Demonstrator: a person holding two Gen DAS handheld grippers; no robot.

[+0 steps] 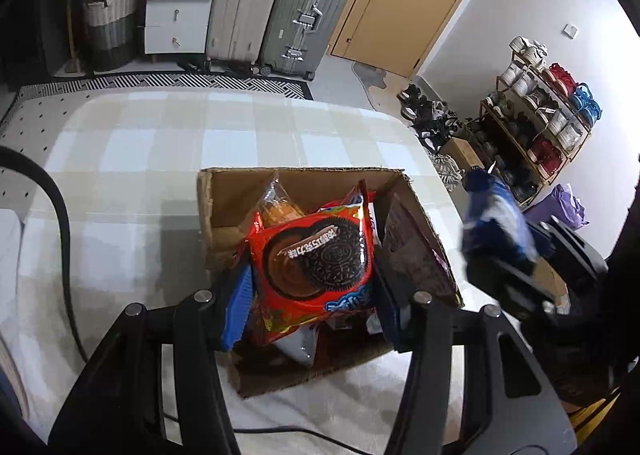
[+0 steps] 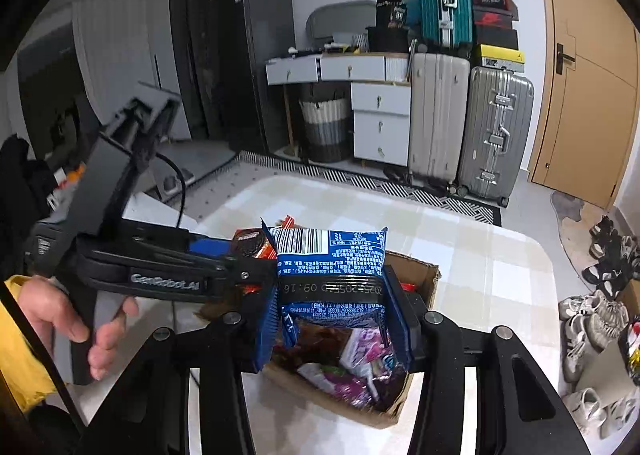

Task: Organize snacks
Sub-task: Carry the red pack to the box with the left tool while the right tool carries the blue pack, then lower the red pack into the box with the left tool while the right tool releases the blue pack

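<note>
The red cookie packet [image 1: 316,267] is pinched between the pads of the left hand-held gripper [image 1: 310,295], held just above the open cardboard box [image 1: 304,185] with its printed face toward the camera; the blue snack packet [image 2: 330,271] is clamped at its lower part by the right hand-held gripper [image 2: 334,315], barcode side up, also over the box. Both packets look light, soft and air-filled, with glossy film that is likely slippery; the contents are probably brittle, so a hard squeeze could crush them. The safest hold would seem to be across the flat sealed edges or the narrow waist, as the jaws now do, rather than on the puffed middle.

Inside the box lie more packets: a clear-wrapped orange snack [image 1: 278,207] at the far side, a dark brown packet [image 1: 412,243] leaning on the right wall, and purple and white wrappers [image 2: 368,359] at the bottom; the box is fairly full, so room for more is tight.

The box stands on a surface covered with a pale checked cloth [image 1: 168,147]; a person's hand [image 2: 76,319] grips the handle of the left tool, with a yellow sleeve [image 2: 20,355] at the edge.
</note>
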